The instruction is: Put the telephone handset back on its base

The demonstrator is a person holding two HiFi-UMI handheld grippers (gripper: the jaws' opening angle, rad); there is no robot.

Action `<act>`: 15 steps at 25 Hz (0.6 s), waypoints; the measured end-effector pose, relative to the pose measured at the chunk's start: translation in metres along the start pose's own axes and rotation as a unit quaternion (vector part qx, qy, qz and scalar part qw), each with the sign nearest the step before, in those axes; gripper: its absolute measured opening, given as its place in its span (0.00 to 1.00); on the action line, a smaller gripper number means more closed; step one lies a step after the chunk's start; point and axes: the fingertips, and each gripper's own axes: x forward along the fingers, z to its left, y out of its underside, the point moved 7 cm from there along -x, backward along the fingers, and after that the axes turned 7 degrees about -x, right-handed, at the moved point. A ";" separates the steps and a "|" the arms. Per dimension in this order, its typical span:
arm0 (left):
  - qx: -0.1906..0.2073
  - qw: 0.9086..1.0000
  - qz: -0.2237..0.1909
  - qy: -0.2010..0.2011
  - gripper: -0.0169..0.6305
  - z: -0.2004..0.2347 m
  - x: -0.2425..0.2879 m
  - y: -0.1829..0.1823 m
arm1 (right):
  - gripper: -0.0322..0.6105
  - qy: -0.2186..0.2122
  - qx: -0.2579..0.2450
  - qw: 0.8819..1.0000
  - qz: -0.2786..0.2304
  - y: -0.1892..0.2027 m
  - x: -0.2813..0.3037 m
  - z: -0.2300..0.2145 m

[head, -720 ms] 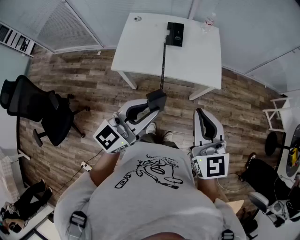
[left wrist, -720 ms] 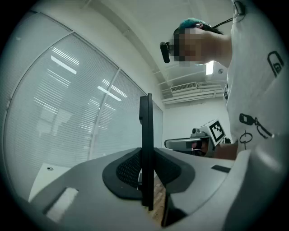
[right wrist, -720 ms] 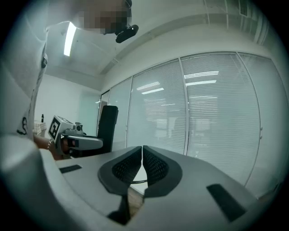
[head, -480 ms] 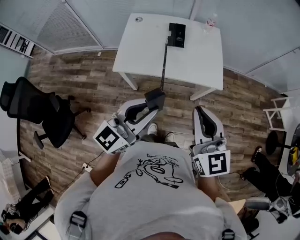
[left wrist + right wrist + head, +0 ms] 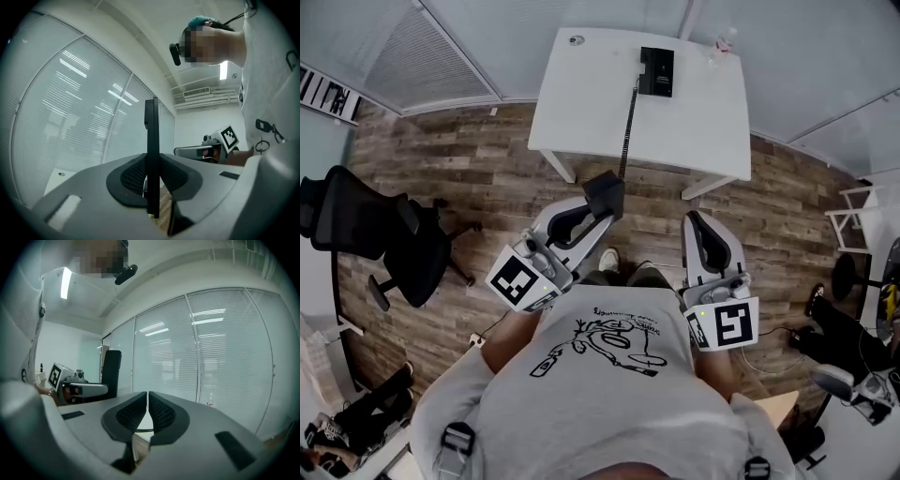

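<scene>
Left gripper [image 5: 592, 212] pinches the handset [image 5: 606, 190] upright; the base [image 5: 656, 71] lies well ahead on the desk [image 5: 581, 112]; right gripper [image 5: 697, 223] pressed together, empty

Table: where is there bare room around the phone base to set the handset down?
The table is bare left of the cord, nearer than the small round fitting, and right of the phone base, nearer than the bottle. It is crowded only along base and cord.

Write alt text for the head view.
The left gripper is shut on the black telephone handset above the wood floor, its cord running to the base on the white desk ahead. The right gripper, jaws together, holds nothing.
</scene>
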 end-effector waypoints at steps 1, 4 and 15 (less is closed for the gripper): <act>-0.001 1.000 0.000 -0.002 0.14 0.002 -0.001 0.000 | 0.07 0.001 0.003 1.000 0.002 0.001 0.002 0.002; -0.001 1.000 0.004 -0.005 0.14 0.008 -0.001 0.003 | 0.07 0.001 0.006 1.000 0.008 0.005 0.007 0.006; -0.015 1.000 0.012 -0.016 0.14 0.030 0.025 0.009 | 0.07 0.003 0.007 1.000 0.009 0.013 0.030 -0.020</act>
